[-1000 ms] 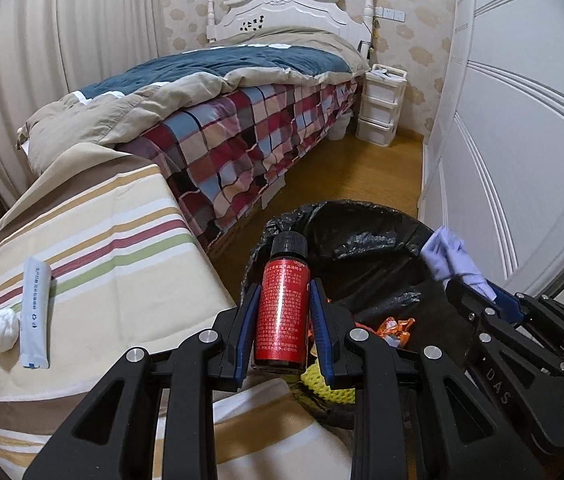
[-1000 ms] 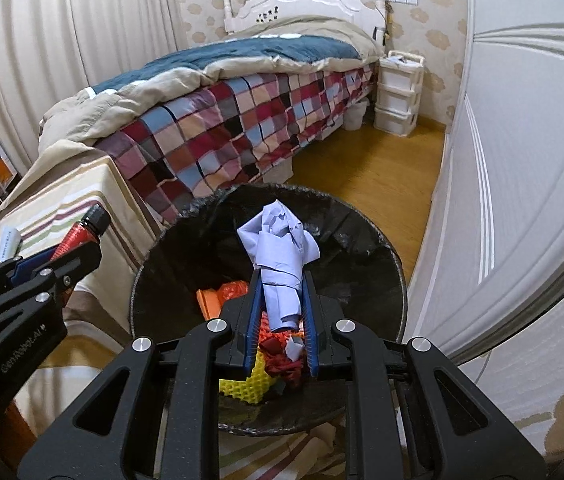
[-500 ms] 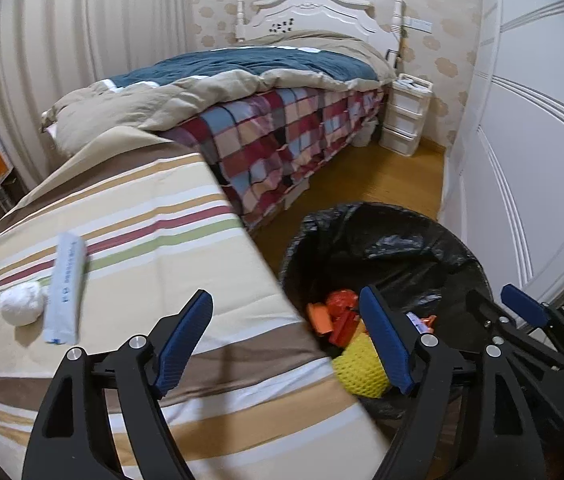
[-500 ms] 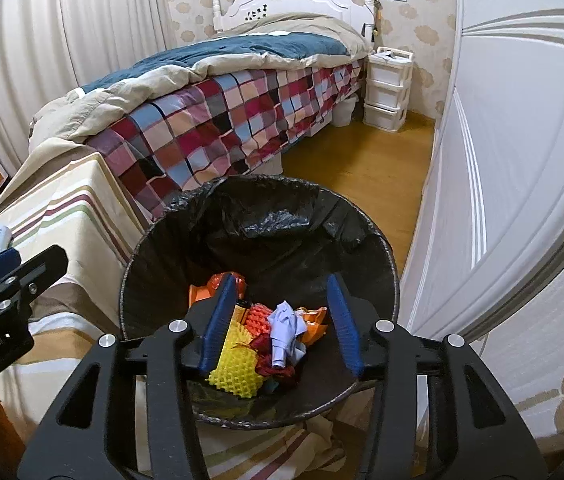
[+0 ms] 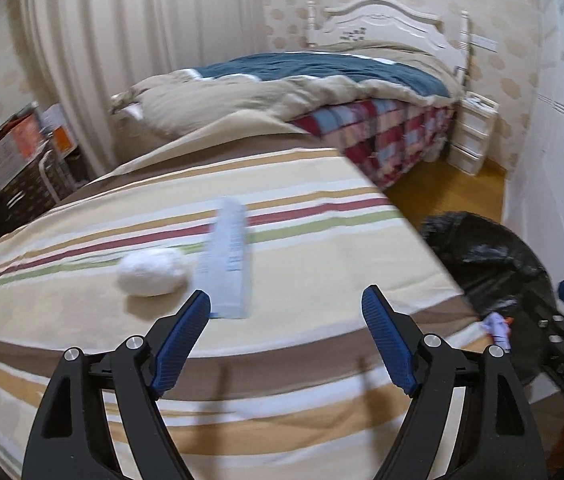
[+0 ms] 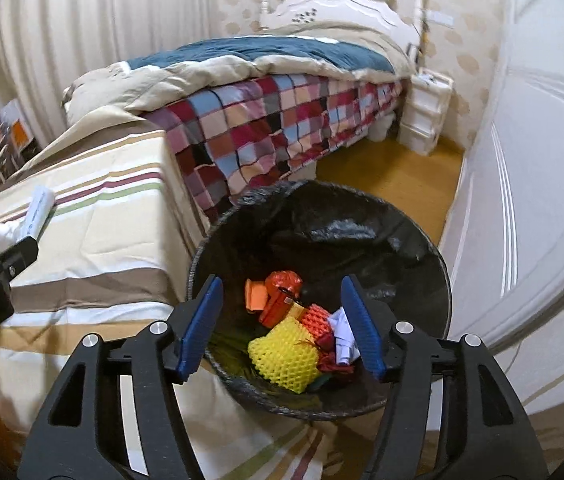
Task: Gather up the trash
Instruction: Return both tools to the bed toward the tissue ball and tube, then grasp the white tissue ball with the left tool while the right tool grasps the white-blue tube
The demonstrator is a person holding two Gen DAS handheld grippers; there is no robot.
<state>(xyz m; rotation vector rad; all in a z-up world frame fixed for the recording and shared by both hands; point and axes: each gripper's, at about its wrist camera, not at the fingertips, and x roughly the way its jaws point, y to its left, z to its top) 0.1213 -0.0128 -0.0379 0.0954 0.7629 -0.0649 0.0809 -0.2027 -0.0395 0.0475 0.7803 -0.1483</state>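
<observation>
A bedroom is seen from two claws held over a striped table [image 5: 321,184] and a bin [image 6: 437,264]. The left claw [image 5: 285,300] is held above the table with its blue-padded jaws spread wide apart and nothing between them. Just ahead of it, two pieces of trash lie on the striped cloth: a white paper ball [image 5: 150,272] and a pale blue tube [image 5: 228,256], side by side and touching or nearly so, the ball to the left; both are blurred. The right claw [image 6: 282,288] is held over the bin with its jaws likewise wide apart and empty. The bin, lined with a black bag, stands on the floor just beside the table's right edge. Inside it lie a yellow foam net [image 6: 282,354], an orange foam net [image 6: 315,316], a red bottle [image 6: 278,304], an orange scrap [image 6: 253,296] and a crumpled lilac paper [image 6: 343,336], all heaped together at the bottom. Behind the table a bed [image 6: 274,120] is seen with a checked cover, and a white door [image 6: 529,184] is at the right.
</observation>
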